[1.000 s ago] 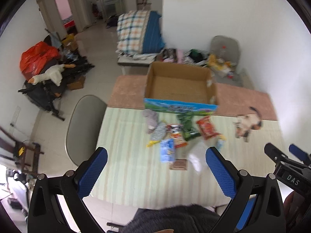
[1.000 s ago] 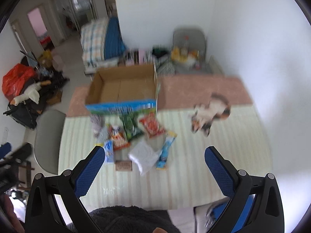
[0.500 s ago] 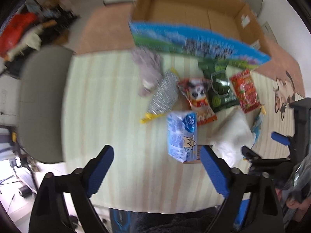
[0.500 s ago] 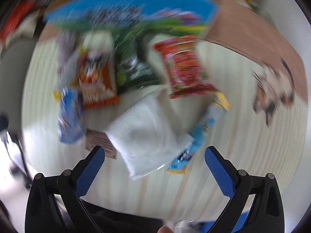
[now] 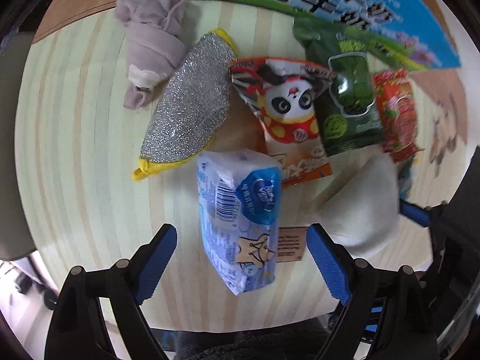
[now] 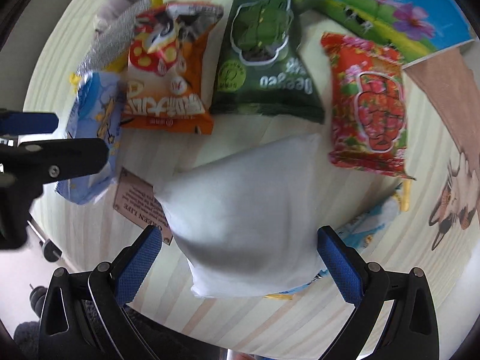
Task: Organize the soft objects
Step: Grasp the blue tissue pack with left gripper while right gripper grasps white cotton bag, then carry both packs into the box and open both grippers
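Both wrist views downward, close, overlapping

A pale striped worktop point(image 5: 90, 156), with a small brown printed card point(image 6: 136, 201) lying flat (partly covered) and a cat picture point(image 6: 453, 204) at its edge.

my table point(image 5: 75, 138) wears a pale striped cloth. on it lie a grey cloth roll point(image 5: 153, 39), a silver scrubber point(image 5: 189, 105), a blue tissue pack point(image 5: 240, 219), three snack bags point(image 6: 264, 63), a white pillow point(image 6: 249, 222) and a printed box point(image 6: 390, 9).
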Tool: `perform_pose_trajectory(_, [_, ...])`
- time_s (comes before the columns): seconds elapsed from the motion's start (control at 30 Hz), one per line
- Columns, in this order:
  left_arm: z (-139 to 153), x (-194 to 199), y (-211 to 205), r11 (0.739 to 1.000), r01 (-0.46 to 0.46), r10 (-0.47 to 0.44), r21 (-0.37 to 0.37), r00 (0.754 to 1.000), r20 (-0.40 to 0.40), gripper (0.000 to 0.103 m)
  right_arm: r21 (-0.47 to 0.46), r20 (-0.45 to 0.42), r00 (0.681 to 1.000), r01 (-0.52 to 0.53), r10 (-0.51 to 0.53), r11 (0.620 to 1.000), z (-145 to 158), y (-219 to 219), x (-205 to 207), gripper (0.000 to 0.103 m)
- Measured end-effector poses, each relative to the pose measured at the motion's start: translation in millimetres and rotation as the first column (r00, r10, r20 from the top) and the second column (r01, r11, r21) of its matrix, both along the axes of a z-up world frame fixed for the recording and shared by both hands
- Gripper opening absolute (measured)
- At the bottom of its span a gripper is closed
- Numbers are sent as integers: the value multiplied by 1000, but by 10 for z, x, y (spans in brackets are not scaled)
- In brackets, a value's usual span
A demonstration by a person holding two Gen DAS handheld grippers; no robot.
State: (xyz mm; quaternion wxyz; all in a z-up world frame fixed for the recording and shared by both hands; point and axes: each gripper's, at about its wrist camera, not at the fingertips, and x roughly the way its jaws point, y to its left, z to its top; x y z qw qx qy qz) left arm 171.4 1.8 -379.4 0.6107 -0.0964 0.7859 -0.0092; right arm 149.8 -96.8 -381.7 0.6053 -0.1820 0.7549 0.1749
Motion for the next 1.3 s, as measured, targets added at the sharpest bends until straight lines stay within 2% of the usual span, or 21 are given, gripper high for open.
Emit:
perform_pose_trajectory(0.07, [-58,17,-47,1000,12,-12,22,1000,-2,85,-28,0,1000,2,-2,1000,-95,-17,-19,103])
perform_pose_trajectory(0.13, [-105,10,-42,999,19,-19,48,1000,-10,60,-30,-8,999,48,-48,998,-180,-58,-46,103])
perform_pose_trajectory(0.2, [-168,-15,-15,998,19,-18,59,1000,-17,48,8,-44,986,161,-161,987,-241,-139,-47,92])
perform_pose_trajectory(0.23, [-213,-19,-5,997,20,-19,73,1000,-17,42,17,-61,977,208,-206,978,-241,-189,-44,92])
perform_pose_trajectory(0.3, [-273,-58,34,996,15,-13,92,1000,-16,39,16,-70,956,286,-284,958,-277,-255,-59,91])
perform_pose_trajectory(0.33, [-313,-70,58,995,11,-10,96,1000,-18,32,16,-68,947,317,-315,948,-295,-274,-80,91])
perform_pose_trajectory(0.37, [-356,-94,75,995,6,-3,99,1000,-22,29,14,-66,938,342,-340,940,-319,-286,-107,92])
perform_pose_trajectory(0.47, [-406,-144,133,996,-17,17,89,1000,-10,21,-14,-67,937,344,-344,939,-386,-295,-141,92])
perform_pose_trajectory(0.5, [-408,-166,150,996,-23,24,91,1000,-4,17,-19,-59,938,341,-341,940,-407,-281,-188,90])
perform_pose_trajectory(0.6, [-365,-243,182,995,-31,29,94,999,21,15,-27,-33,945,326,-326,945,-388,-261,-281,75])
perform_pose_trajectory(0.67, [-327,-284,153,995,-34,31,93,999,38,14,-20,-33,944,328,-328,944,-315,-277,-336,71])
perform_pose_trajectory(0.87, [-31,-498,165,994,-38,27,100,994,108,13,70,-42,929,369,-367,927,-68,-383,-434,69])
perform_pose_trajectory(1.03, [473,-549,108,996,-40,24,78,980,197,13,202,-61,913,407,-403,891,322,-537,-576,69])
perform_pose_trajectory(1.13, [923,-308,98,998,-41,26,51,965,260,13,264,-32,911,405,-412,875,653,-674,-386,69])
perform_pose_trajectory(1.2, [1249,-6,30,999,-25,11,42,953,304,13,305,0,910,394,-414,867,885,-740,-263,69])
perform_pose_trajectory(1.23, [1410,141,-4,999,-14,0,43,949,316,13,320,20,907,392,-420,862,1049,-776,-138,69])
perform_pose_trajectory(1.3, [1556,460,-59,999,11,-28,50,938,347,13,337,60,902,385,-428,859,1282,-797,238,69])
